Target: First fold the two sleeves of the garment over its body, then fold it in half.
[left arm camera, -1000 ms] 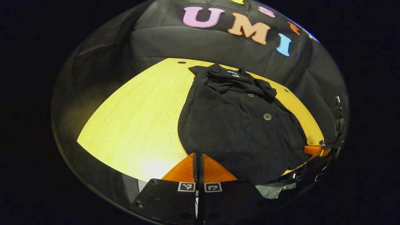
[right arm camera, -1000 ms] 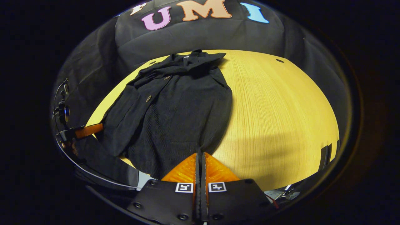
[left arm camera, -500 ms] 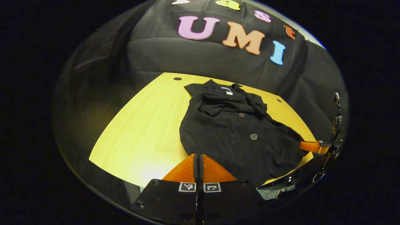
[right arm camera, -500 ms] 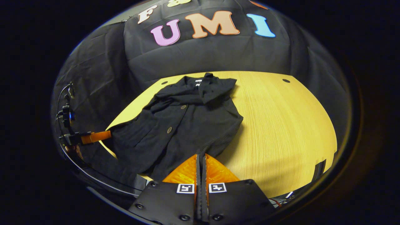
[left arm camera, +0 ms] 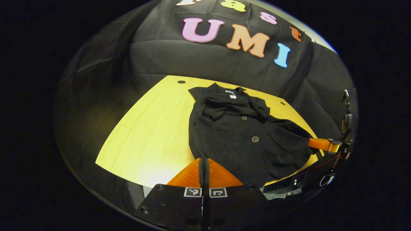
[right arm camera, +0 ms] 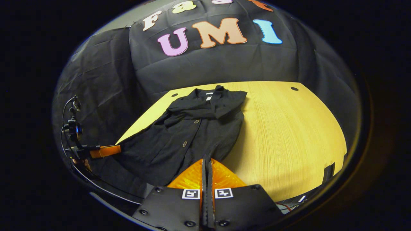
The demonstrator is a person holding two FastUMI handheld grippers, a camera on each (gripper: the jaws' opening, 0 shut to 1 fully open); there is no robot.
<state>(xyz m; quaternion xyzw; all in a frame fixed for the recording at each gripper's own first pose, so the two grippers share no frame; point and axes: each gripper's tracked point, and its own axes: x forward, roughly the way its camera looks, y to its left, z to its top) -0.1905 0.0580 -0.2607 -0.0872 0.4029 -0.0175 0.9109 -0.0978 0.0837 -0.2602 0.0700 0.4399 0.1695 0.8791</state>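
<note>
You are holding the black buttoned fabric garment [left arm camera: 244, 138] by its near hem, one corner in each hand-held gripper, while it is lying on the pale wooden surface [left arm camera: 151, 128] with its collar pointing toward the booth wall. The sleeves appear to be lying across the chest already, bunched just below the collar, so I judge you are working on the second step, the fold in half.

Your left hand-held gripper [left arm camera: 203, 160] is showing its fingers pressed together on the hem's left corner, and your right hand-held gripper [right arm camera: 206, 161] is likewise pinching the hem's right corner, with dark cloth running right up to each pair of tips.

The next move is probably calling for you to carry both corners forward together at matching height, bringing the hem toward the collar without letting the sleeves slip out.

The left gripper view is showing the right hand-held gripper from the side, at the hem's far corner. The right gripper view is giving the mirror picture, your left hand-held gripper at the opposite corner, plus the broad bare stretch of surface to the garment's right.
</note>
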